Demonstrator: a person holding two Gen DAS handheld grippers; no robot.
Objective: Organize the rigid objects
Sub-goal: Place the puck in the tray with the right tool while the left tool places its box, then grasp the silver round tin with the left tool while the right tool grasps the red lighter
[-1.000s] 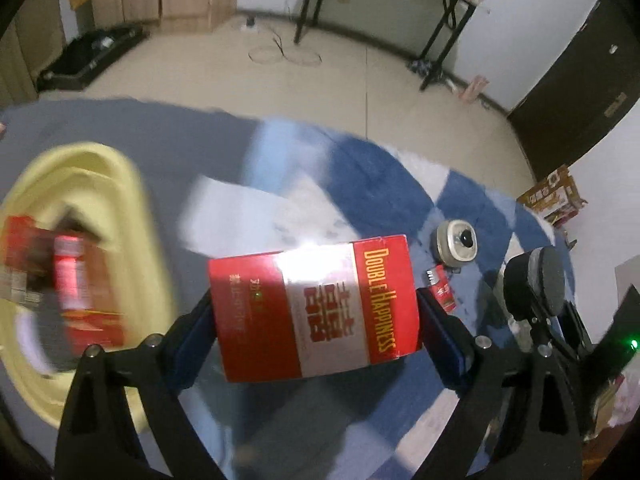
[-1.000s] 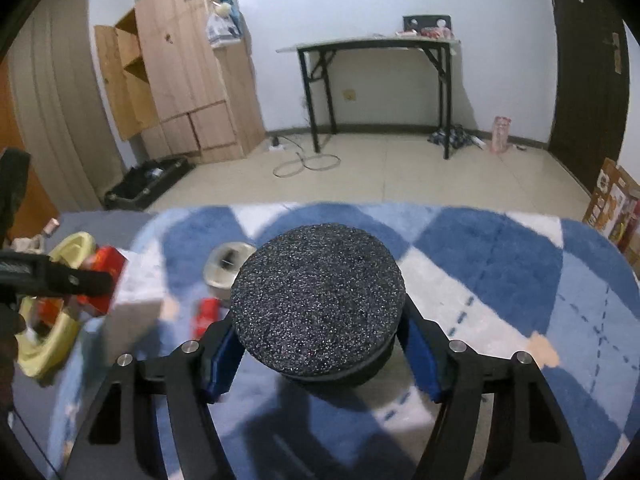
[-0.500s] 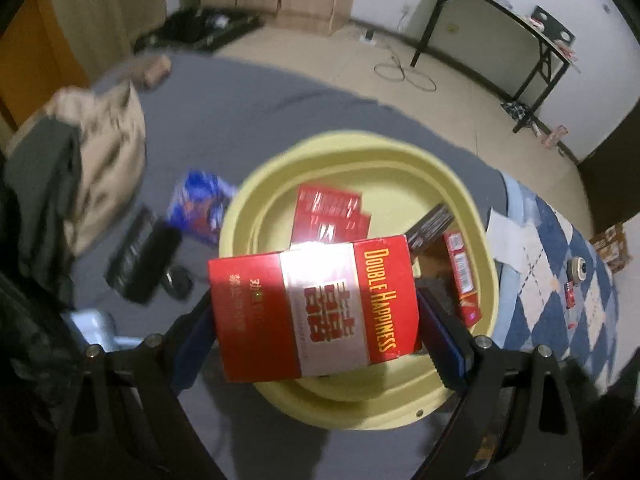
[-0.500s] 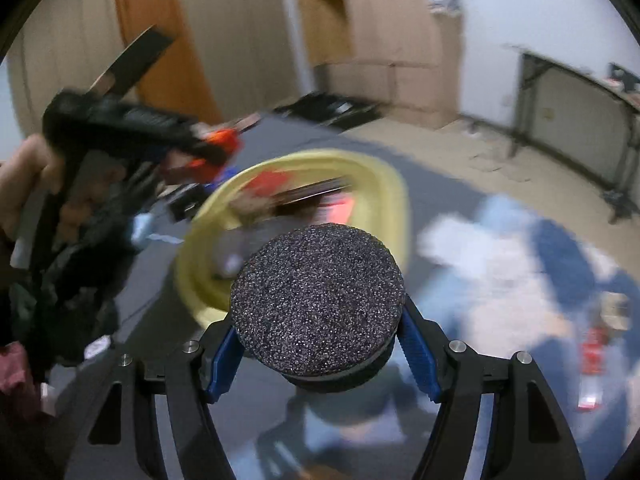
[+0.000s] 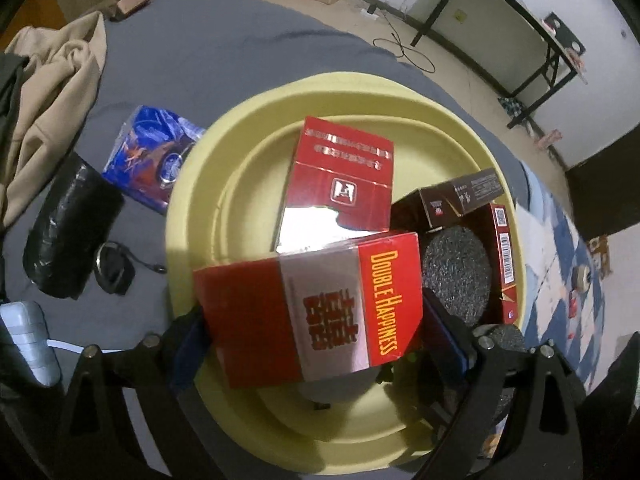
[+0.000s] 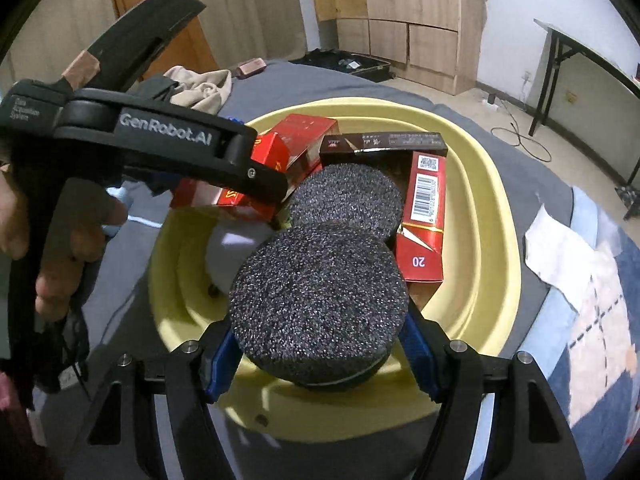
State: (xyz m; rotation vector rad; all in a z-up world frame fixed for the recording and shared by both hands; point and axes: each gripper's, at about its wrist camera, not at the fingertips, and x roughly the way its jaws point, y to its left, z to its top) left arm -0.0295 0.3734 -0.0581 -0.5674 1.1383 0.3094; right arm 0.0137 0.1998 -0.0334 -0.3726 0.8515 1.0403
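A yellow basin (image 5: 192,184) (image 6: 508,248) on grey cloth holds a flat red carton (image 5: 340,176), a dark brown box (image 5: 460,196) (image 6: 384,142), a barcoded red carton (image 5: 504,256) (image 6: 424,220) and a black foam-topped disc (image 5: 456,272) (image 6: 344,200). My left gripper (image 5: 316,336) hovers over the basin. Its jaws are opening, and the red Double Happiness box (image 5: 312,304) sits tilted and loose between them. My right gripper (image 6: 320,336) is at the basin's near rim. Its jaws are opening too, with a second black foam-topped disc (image 6: 320,300) still touching both pads.
A blue packet (image 5: 148,156), a black pouch (image 5: 68,228) and a beige garment (image 5: 52,80) lie left of the basin. White paper (image 6: 560,252) and a small round item (image 5: 582,278) lie on the blue-white rug to the right. A person's hand (image 6: 60,240) holds the left gripper's handle.
Both grippers swung from over the blue-white rug to over the yellow basin. The red box now sits more tilted between the left fingers. The black disc stays between the right pads.
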